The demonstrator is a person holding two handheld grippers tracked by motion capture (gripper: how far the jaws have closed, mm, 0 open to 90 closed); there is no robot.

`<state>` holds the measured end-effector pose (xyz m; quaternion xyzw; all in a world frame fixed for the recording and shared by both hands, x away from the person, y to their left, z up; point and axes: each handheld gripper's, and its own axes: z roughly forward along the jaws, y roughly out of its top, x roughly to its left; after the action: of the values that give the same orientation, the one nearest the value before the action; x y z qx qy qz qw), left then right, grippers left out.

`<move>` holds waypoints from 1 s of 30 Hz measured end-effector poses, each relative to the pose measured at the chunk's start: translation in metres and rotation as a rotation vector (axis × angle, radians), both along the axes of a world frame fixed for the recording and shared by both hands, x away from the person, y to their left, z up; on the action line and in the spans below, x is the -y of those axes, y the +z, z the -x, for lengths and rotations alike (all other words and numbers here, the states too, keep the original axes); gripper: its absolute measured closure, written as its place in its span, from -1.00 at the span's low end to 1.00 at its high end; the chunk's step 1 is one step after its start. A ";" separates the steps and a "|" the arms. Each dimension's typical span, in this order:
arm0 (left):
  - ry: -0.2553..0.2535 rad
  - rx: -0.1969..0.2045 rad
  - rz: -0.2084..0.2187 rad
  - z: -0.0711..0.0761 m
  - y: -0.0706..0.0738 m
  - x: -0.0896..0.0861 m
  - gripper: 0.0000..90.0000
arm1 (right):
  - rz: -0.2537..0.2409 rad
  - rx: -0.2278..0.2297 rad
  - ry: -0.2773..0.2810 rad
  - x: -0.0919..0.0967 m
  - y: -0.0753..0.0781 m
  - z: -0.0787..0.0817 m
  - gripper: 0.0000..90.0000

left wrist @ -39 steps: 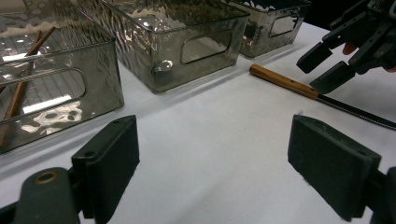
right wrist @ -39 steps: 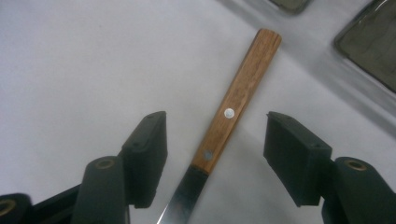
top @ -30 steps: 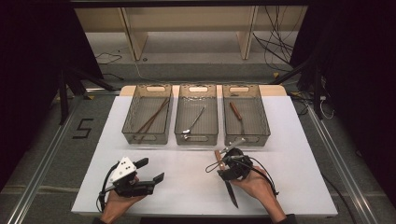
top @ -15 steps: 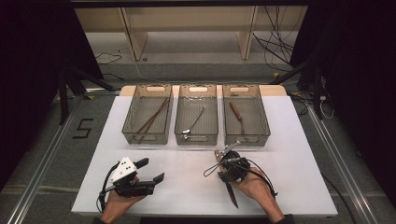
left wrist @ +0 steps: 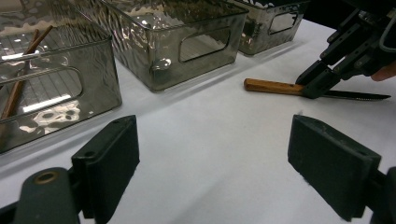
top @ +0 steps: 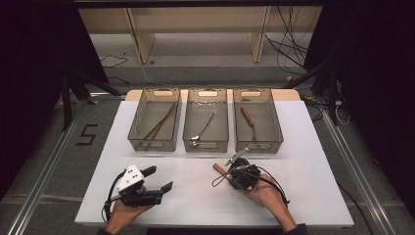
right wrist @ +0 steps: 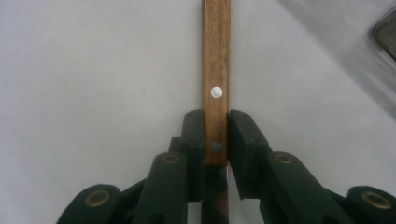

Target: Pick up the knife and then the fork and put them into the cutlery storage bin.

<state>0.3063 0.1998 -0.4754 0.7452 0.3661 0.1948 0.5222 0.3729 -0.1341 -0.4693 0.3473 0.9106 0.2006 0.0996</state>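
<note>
The knife has a smooth brown wooden handle with shiny metal rivets; its blade looks like dull serrated metal. The tabletop is matt white. The bins, upper left, are glossy smoky clear plastic. The jaws are matt black plastic.

Three mesh bins, two knives, one spoon, two chopsticks, two claws.
</note>
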 end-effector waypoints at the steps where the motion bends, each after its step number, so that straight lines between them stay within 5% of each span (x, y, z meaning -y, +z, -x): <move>1: 0.000 0.000 0.000 0.000 0.000 0.000 -0.64 | 0.001 0.000 0.001 0.000 0.000 0.000 0.71; 13: 0.001 0.001 0.003 0.000 0.000 -0.001 -0.64 | -0.045 0.027 0.035 0.001 0.006 0.003 0.72; 23: 0.002 0.000 0.001 0.000 0.000 0.000 -0.64 | -0.172 0.079 0.012 0.016 0.023 0.001 0.72; 30: 0.001 0.002 0.003 0.000 0.000 0.000 -0.64 | -0.305 0.098 0.000 0.026 0.041 0.001 0.72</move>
<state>0.3059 0.2000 -0.4750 0.7442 0.3663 0.1951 0.5234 0.3719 -0.1602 -0.4286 0.3482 0.8636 0.3533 0.0901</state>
